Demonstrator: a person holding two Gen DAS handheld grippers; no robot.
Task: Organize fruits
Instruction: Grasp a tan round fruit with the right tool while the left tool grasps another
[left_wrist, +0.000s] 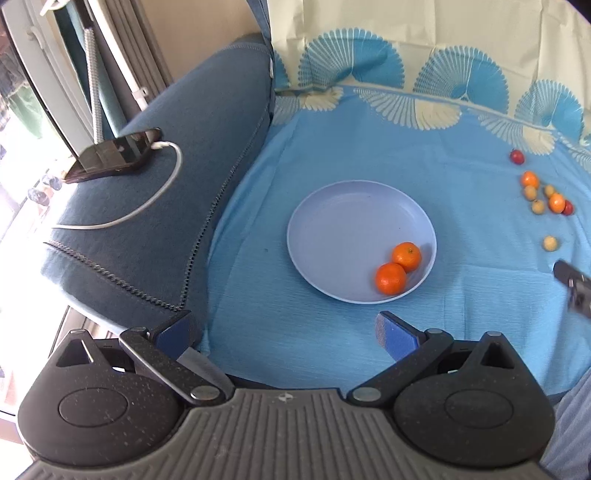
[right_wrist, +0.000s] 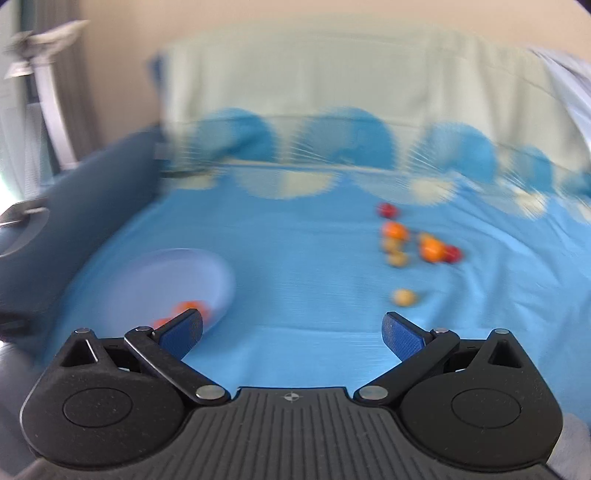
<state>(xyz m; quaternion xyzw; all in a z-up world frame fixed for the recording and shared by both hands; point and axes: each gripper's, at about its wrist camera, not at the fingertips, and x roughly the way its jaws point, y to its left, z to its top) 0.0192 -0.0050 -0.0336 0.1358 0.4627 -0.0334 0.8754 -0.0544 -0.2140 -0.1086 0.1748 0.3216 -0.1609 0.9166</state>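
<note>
A pale blue plate (left_wrist: 332, 221) lies on the blue cloth and holds two oranges (left_wrist: 390, 277), (left_wrist: 406, 256) at its near right side. My left gripper (left_wrist: 284, 328) is open and empty, short of the plate's near rim. To the right, loose fruit lies on the cloth: small oranges (left_wrist: 529, 179), red fruits (left_wrist: 517, 156) and yellowish fruits (left_wrist: 550, 243). In the blurred right wrist view my right gripper (right_wrist: 291, 330) is open and empty, with the plate (right_wrist: 177, 273) at its left and the fruit cluster (right_wrist: 430, 248) and a lone yellowish fruit (right_wrist: 403, 296) ahead. The right gripper shows at the left view's right edge (left_wrist: 574, 286).
A dark blue cushion (left_wrist: 166, 206) lies to the left with a phone (left_wrist: 110, 155) and white charging cable (left_wrist: 147, 199) on it. A window and curtain stand at far left. A cream and blue patterned backrest (left_wrist: 406, 55) rises behind the cloth.
</note>
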